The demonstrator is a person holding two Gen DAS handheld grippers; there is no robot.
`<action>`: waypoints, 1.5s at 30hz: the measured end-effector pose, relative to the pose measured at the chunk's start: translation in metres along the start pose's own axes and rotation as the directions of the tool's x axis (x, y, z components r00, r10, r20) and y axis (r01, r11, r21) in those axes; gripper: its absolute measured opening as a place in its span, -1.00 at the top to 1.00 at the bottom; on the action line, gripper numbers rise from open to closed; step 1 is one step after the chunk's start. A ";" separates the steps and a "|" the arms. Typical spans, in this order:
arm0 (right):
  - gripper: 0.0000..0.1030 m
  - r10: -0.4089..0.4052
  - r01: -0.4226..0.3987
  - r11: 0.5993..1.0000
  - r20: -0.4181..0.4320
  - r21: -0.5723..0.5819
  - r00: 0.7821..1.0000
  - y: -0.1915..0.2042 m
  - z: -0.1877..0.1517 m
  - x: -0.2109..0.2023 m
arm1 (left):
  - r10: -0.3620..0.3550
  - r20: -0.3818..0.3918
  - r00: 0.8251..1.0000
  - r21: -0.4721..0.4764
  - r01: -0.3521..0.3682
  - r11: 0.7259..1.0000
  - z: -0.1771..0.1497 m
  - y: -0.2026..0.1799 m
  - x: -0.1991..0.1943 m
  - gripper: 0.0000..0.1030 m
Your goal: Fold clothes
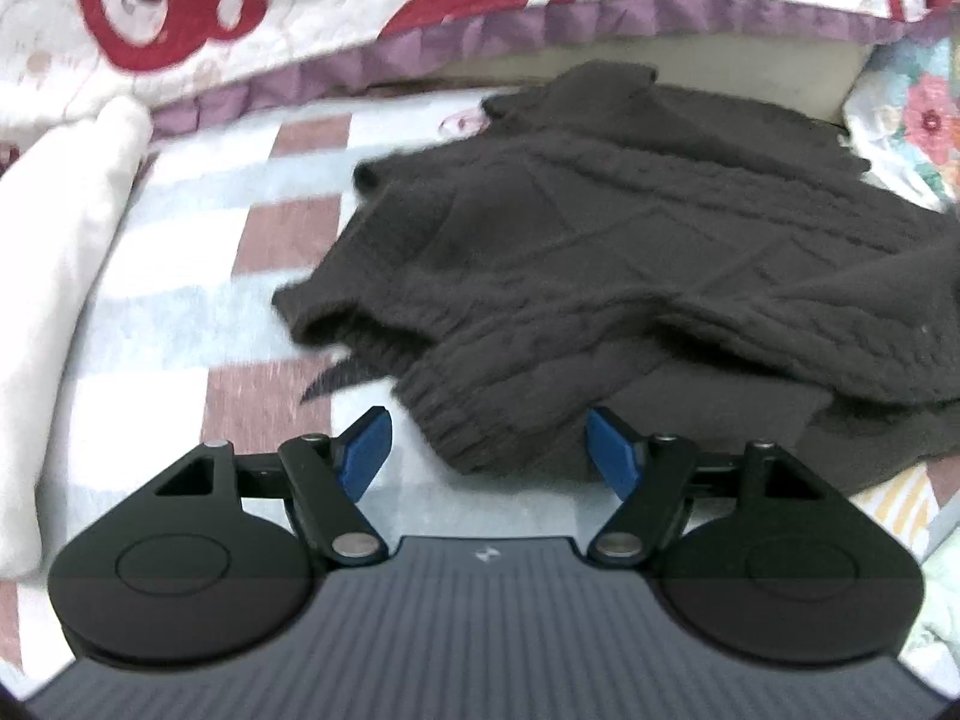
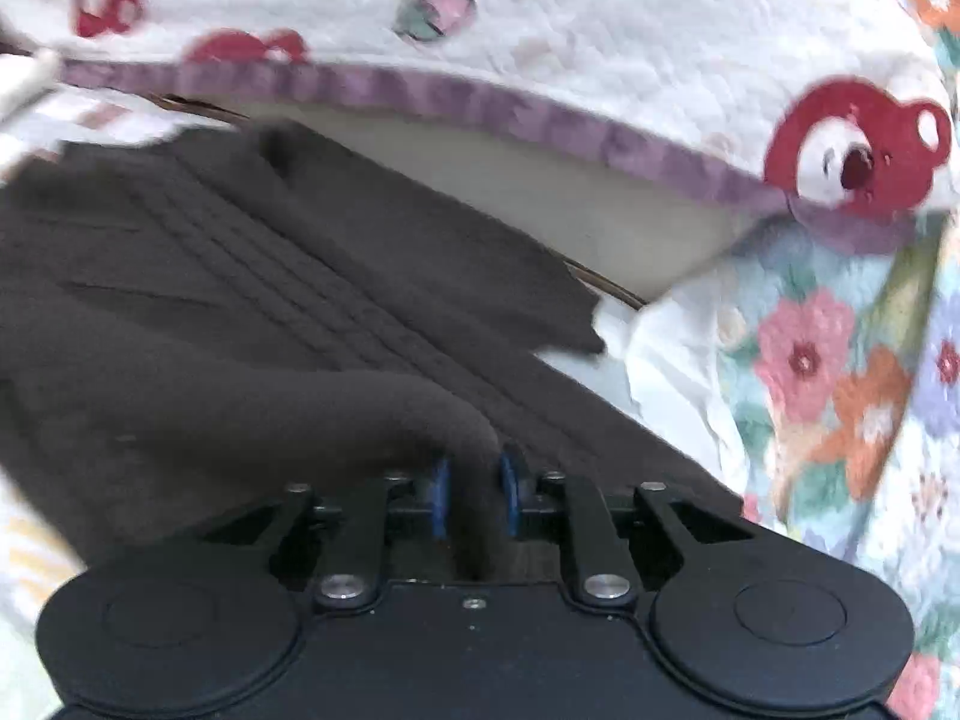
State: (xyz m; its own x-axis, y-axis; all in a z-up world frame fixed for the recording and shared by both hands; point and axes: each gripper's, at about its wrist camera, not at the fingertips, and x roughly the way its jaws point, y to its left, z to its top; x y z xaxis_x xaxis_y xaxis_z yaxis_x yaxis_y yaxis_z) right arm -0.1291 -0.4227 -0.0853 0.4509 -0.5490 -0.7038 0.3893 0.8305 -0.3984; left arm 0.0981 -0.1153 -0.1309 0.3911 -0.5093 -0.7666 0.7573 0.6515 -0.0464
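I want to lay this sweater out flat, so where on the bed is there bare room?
The checked sheet lies bare between the white roll and the brown sweater. The sweater's other side is crowded by the floral quilt.

The left wrist camera sits just behind its own blue-padded fingers (image 1: 363,450) and looks steeply down and forward across the checked bed sheet (image 1: 198,276) toward the bed's far edge, where a bear-print quilt (image 1: 312,6) lies, with the dark knitted sweater (image 1: 600,240) near ahead. The right wrist camera looks down at a similar slant but closer, the sweater (image 2: 210,312) filling its lower left. Both views share the sweater, the quilt's purple border (image 2: 420,99) and the floral cloth (image 2: 840,372) at the bed's right side.
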 end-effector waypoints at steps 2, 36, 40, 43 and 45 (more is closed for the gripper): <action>0.22 0.060 -0.059 0.998 0.036 -0.028 0.998 0.015 0.001 -0.005 | -0.011 0.041 0.999 0.041 0.009 0.999 0.002 -0.007 -0.007 -0.38; 0.74 0.904 -0.819 0.407 -0.054 0.404 0.423 0.015 -0.118 -0.090 | -0.217 0.034 0.976 -0.562 0.198 0.803 -0.033 0.025 -0.050 -0.42; 0.63 0.904 -0.777 0.423 -0.159 0.465 0.397 0.035 -0.140 -0.074 | -0.217 -0.010 0.976 -0.597 0.168 0.785 -0.050 0.024 -0.042 -0.43; 0.49 0.905 -0.772 0.414 -0.123 0.483 0.408 0.028 -0.140 -0.071 | -0.163 -0.044 0.986 -0.577 0.108 0.809 -0.054 0.024 -0.036 -0.42; 0.33 0.899 -0.777 0.407 -0.059 0.480 0.434 0.010 -0.137 -0.078 | -0.133 -0.041 0.990 -0.547 0.089 0.832 -0.049 0.024 -0.031 -0.42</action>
State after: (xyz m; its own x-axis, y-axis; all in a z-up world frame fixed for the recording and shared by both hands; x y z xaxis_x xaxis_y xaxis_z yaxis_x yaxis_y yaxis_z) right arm -0.2706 -0.3589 -0.1153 0.4980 0.5136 -0.6987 0.1936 0.7196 0.6669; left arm 0.0786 -0.0563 -0.1392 0.2650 -0.5679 -0.7793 0.3791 0.8045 -0.4573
